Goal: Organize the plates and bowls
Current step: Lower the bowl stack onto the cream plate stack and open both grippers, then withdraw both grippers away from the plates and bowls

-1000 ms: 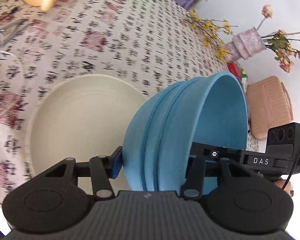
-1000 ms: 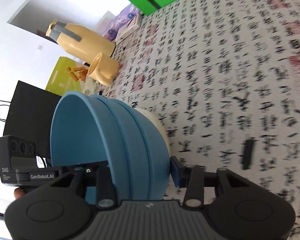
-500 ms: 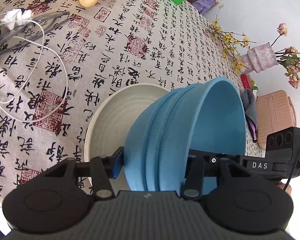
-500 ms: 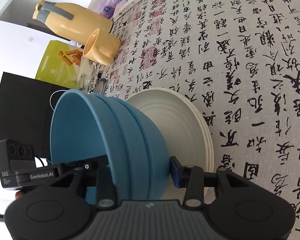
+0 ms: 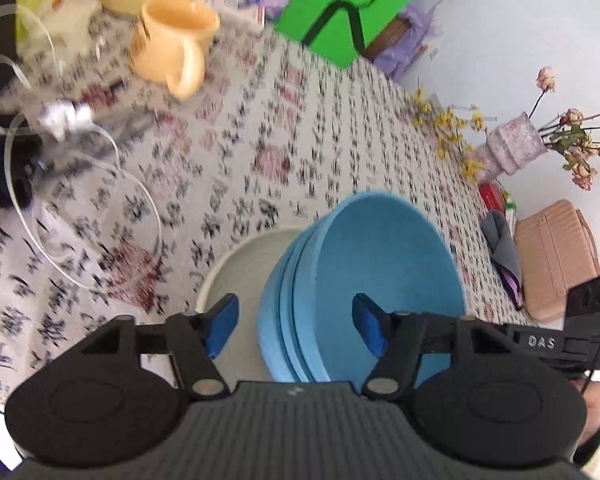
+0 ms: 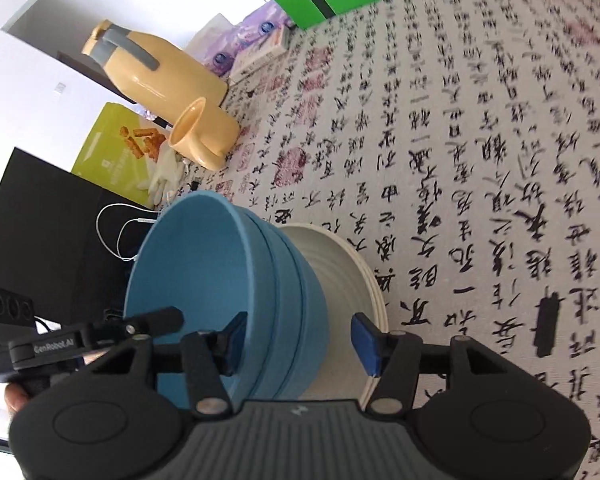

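Both grippers sit at the blue bowls and both are spread wide. The left gripper (image 5: 294,326) has its blue pads (image 5: 220,322) standing clear on either side of the nested stack of blue bowls (image 5: 380,280), not touching it. The right gripper (image 6: 300,340) is wide apart too: one pad hangs inside the top bowl's mouth, the other just outside the stack's wall, over the plate, with a gap showing on each side.

The blue bowls (image 6: 220,280), three or so nested together, rest on the stack of cream plates (image 6: 340,280), which lies on the calligraphy-print tablecloth (image 6: 460,160). In the left wrist view the cream plates (image 5: 236,264) peek out to the left of the bowls, whose open mouth tilts to the right.

Farther across the table, a yellow mug (image 5: 172,40) lies on its side beside a yellow jug (image 6: 152,68), with a green box (image 5: 348,4) at the far edge. A loose white cable (image 5: 100,208) curls on the cloth to the left. At far right a pink vase (image 5: 512,148) of dried flowers stands near a tan quilted bag (image 5: 556,256).
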`<state>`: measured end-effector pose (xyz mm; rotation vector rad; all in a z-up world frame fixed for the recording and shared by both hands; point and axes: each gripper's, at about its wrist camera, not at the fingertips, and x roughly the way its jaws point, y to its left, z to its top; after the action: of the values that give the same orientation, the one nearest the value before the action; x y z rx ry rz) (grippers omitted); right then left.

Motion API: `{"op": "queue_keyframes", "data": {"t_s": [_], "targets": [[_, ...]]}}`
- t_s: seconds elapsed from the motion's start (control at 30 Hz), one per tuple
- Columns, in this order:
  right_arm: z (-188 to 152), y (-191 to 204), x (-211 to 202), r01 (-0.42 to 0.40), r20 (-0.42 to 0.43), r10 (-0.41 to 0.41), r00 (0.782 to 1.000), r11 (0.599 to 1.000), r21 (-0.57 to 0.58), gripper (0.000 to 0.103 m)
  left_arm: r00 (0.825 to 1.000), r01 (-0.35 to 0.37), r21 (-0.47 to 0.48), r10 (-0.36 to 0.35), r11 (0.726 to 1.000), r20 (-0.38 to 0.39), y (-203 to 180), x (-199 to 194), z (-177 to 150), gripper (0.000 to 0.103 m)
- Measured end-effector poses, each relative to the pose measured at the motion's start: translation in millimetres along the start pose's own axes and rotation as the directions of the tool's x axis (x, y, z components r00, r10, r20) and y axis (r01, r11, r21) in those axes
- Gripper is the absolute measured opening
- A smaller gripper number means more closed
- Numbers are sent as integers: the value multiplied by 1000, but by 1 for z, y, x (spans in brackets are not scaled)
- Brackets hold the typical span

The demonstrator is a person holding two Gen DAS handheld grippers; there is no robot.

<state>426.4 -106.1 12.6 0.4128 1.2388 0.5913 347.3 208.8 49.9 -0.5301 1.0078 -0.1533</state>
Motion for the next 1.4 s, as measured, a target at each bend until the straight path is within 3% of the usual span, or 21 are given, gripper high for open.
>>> {"op": "queue_keyframes", "data": {"t_s": [0.17, 0.27, 0.37, 0.43, 0.47, 0.6, 0.77, 0.8, 0.87, 0.97, 1.1, 1.2, 1.4], "targets": [[-5, 6, -43, 62, 117, -54, 992, 996, -71, 63, 992, -34, 60, 26, 998, 125, -28, -28, -1, 78], [-11, 4, -74, 138, 209, -113, 971, 984, -109, 70, 978, -77, 153, 44, 985, 203, -58, -34, -5, 82], [-21, -5, -104, 233, 303, -189, 934, 966, -114, 74, 948, -153, 253, 70, 955, 310, -91, -35, -19, 84], [-29, -13, -121, 288, 368, -232, 900, 952, -105, 78, 916, -215, 315, 79, 925, 394, -112, -31, -35, 87], [-33, -15, -127, 317, 404, -250, 880, 942, -106, 81, 898, -245, 339, 82, 908, 432, -121, -28, -44, 89], [-60, -23, -144, 484, 592, -339, 731, 869, -100, 83, 841, -300, 386, 51, 872, 538, -142, -16, -81, 95], [-99, -28, -137, 645, 759, -360, 542, 757, -101, 90, 738, -349, 414, -25, 841, 674, -154, -6, -125, 103], [-106, -28, -134, 663, 780, -352, 518, 742, -105, 90, 726, -353, 416, -35, 838, 686, -155, -3, -131, 103], [-118, -27, -126, 680, 807, -332, 488, 725, -112, 90, 720, -361, 424, -41, 830, 692, -155, 1, -140, 103], [-133, -27, -119, 677, 833, -299, 465, 727, -117, 90, 726, -345, 433, -56, 833, 686, -155, 2, -147, 103], [-148, -24, -115, 670, 838, -270, 474, 728, -145, 90, 718, -349, 425, -53, 835, 694, -154, -3, -152, 103], [-155, -24, -117, 667, 840, -275, 468, 733, -132, 90, 715, -344, 413, -50, 843, 697, -151, -8, -159, 103], [-186, -21, -127, 647, 836, -282, 470, 754, -109, 91, 717, -324, 392, -47, 861, 696, -138, -27, -194, 103]]}}
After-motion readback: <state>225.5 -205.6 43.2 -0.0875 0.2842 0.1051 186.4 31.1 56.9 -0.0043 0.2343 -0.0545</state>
